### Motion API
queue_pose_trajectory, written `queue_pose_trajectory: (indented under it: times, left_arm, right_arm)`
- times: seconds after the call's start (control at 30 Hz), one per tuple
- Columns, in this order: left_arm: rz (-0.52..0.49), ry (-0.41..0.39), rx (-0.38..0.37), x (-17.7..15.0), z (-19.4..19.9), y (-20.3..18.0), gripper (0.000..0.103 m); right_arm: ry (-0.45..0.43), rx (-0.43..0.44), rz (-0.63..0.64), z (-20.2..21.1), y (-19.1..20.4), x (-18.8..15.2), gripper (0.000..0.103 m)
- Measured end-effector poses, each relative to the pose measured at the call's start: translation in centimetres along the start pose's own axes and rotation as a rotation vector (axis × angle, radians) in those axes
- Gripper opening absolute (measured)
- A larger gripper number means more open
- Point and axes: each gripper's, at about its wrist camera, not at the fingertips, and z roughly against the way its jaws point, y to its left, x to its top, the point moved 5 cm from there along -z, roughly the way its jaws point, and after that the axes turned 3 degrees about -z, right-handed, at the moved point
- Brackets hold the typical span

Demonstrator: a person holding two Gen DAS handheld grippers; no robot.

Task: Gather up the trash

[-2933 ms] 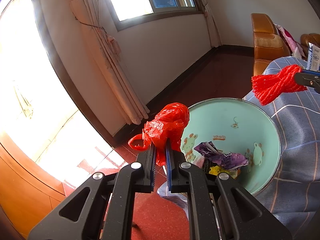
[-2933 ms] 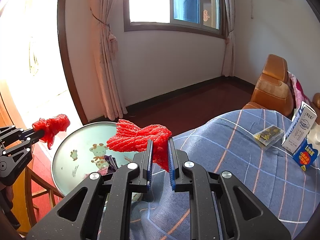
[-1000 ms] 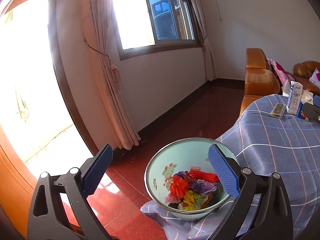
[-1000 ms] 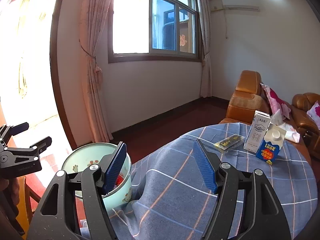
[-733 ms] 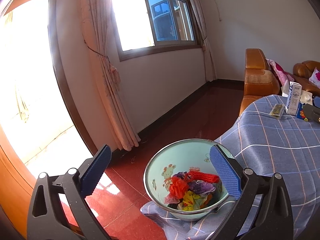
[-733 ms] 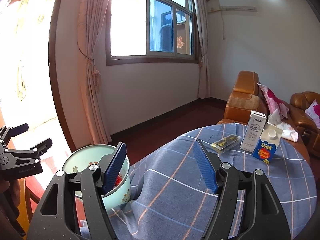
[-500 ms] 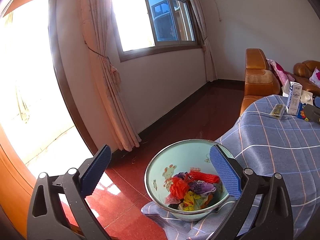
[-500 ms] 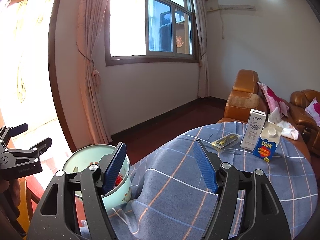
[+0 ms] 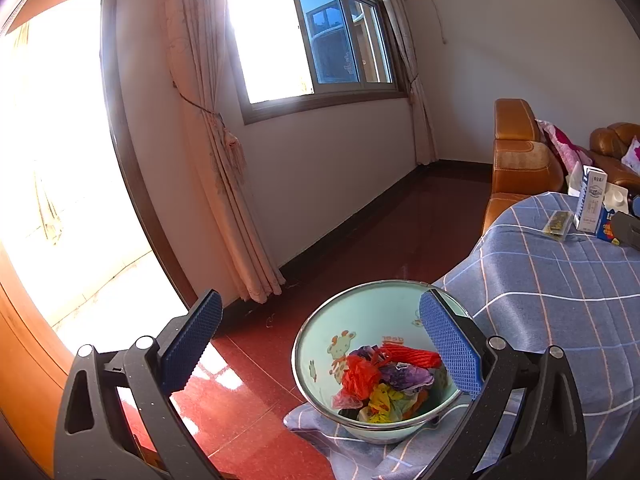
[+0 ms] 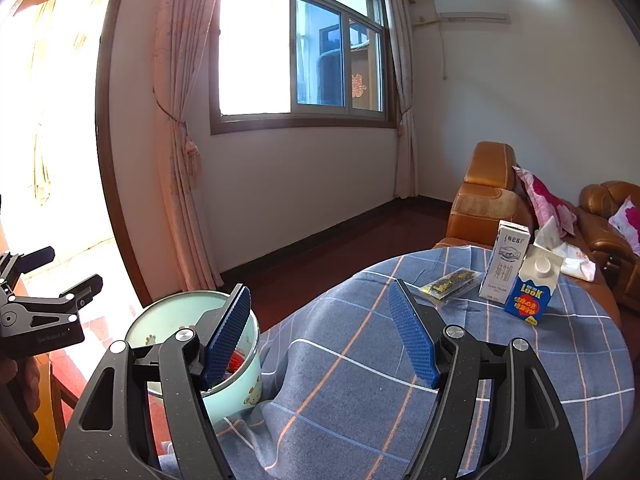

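Both wide apart and holding nothing: left hand-held gripper, right hand-held gripper. Bright trash piled in the bowl at lower middle, kept together for throwing out.

Harsh daylight from the window and blown-out doorway; fisheye-bent, dark-cornered edges.

- Left wrist view looks down past its fingers into the basin, close.
- Right wrist view faces the table, higher.
- Both share basin, window, sofa.
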Motion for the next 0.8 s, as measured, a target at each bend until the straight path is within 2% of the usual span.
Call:
queue_pose_trajectory:
  times: [0.47,0.8]
  left_arm:
    - [-0.005,-0.006,0.021,0.10,-0.04,0.05,0.097]
    - [0.000,0.017,-0.007,-0.06,-0.45,-0.25,0.097]
  right_arm:
    - [0.001,0.002,0.001,0.03,0.18,-0.05,0.071]
    - [-0.006,-0.003,0.000,0.11,0.22,0.02,0.071]
